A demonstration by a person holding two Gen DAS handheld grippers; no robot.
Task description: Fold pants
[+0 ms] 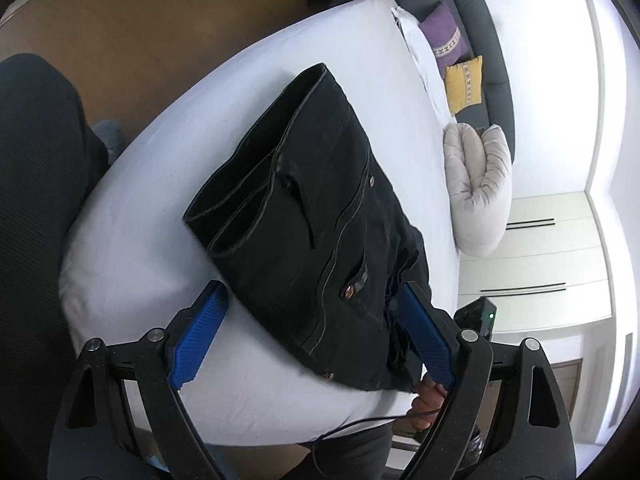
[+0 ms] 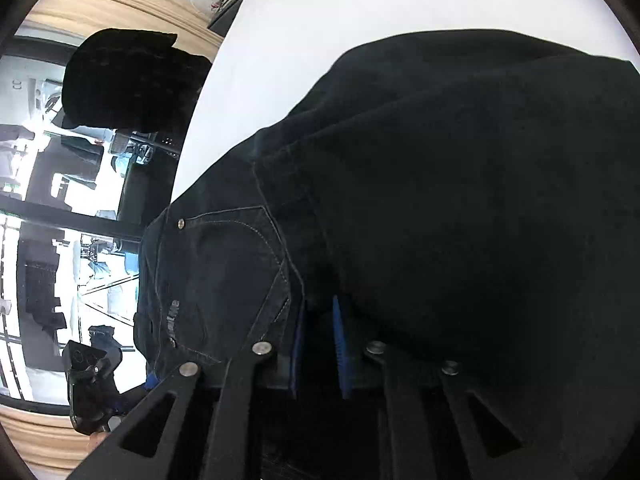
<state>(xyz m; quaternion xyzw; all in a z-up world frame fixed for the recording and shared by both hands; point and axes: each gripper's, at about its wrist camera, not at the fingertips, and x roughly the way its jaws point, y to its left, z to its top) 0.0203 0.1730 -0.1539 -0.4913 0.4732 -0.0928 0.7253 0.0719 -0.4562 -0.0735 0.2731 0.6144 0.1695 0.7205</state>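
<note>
Dark denim pants (image 1: pixel 316 208) lie folded on a white mattress (image 1: pixel 168 208), leg hems toward the far side, waist and pocket rivets near me. My left gripper (image 1: pixel 312 300) is open, its blue pads (image 1: pixel 200 332) spread either side of the waist end, above the fabric. In the right wrist view the pants (image 2: pixel 460 200) fill most of the frame. My right gripper (image 2: pixel 320 312) has its blue pads (image 2: pixel 340 344) close together with dark denim between and over them, shut on the pants near the pocket seam.
A grey rolled cushion (image 1: pixel 476 184) lies at the mattress's right edge. Purple (image 1: pixel 444 36) and yellow (image 1: pixel 464 84) pillows rest on a dark sofa beyond. White cabinets (image 1: pixel 548 256) stand on the right. A dark-clothed person's body (image 1: pixel 36 184) is at the left. Brown floor is behind.
</note>
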